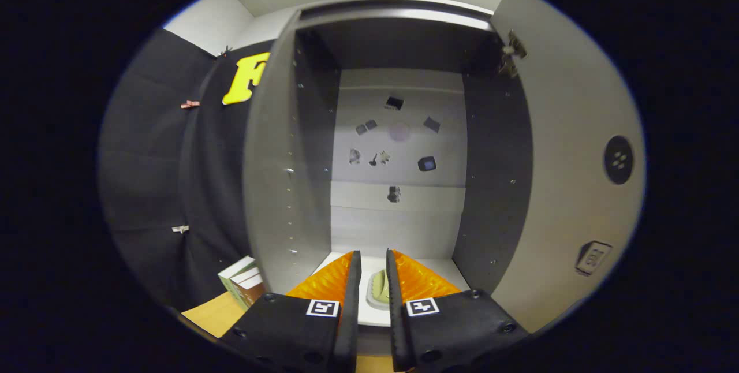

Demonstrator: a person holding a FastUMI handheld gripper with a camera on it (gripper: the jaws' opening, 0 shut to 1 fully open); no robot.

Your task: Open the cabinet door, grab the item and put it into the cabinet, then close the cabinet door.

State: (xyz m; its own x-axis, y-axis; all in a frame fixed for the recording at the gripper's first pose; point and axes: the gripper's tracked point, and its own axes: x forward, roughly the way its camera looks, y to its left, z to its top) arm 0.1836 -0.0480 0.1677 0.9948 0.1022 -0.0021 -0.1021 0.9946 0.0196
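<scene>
Cabinet [398, 148] open ahead of me, its door [568, 148] swung wide beside the opening.

I see small stickers [398, 130] scattered on the cabinet's pale back panel and a white bottom shelf [378, 315]. My gripper [373, 262] points into the opening, fingers slightly parted; the pale green item [379, 287] in its small dish sits on the shelf in the narrow gap between them, and I cannot tell whether they press on it. Outside the cabinet wall, a box [243, 282] rests on a wooden surface [211, 315].

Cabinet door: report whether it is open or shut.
Open. The grey cabinet door is swung wide to the right, hinge exposed, baring the interior beyond the gripper, whose fingers flank a pale green item.
</scene>
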